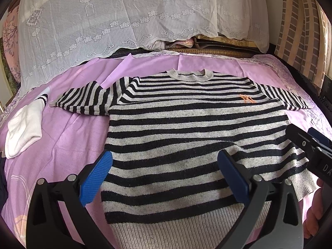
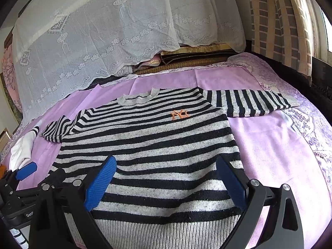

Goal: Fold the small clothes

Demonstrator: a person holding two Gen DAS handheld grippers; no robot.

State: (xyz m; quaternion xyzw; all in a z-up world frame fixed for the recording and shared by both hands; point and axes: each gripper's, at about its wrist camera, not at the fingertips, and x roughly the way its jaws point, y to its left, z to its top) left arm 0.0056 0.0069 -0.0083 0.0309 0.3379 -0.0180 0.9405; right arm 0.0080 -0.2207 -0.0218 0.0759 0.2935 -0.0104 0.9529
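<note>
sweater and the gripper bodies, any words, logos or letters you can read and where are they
"NY": orange interlocked letters stitched on the chest of the striped sweater.
"DA": white letters, cut off at the frame edge, on the body of the right gripper seen from the left wrist view.
"GenD": white print, cut off, on the body of the left gripper seen from the right wrist view.
No other text shows.
</note>
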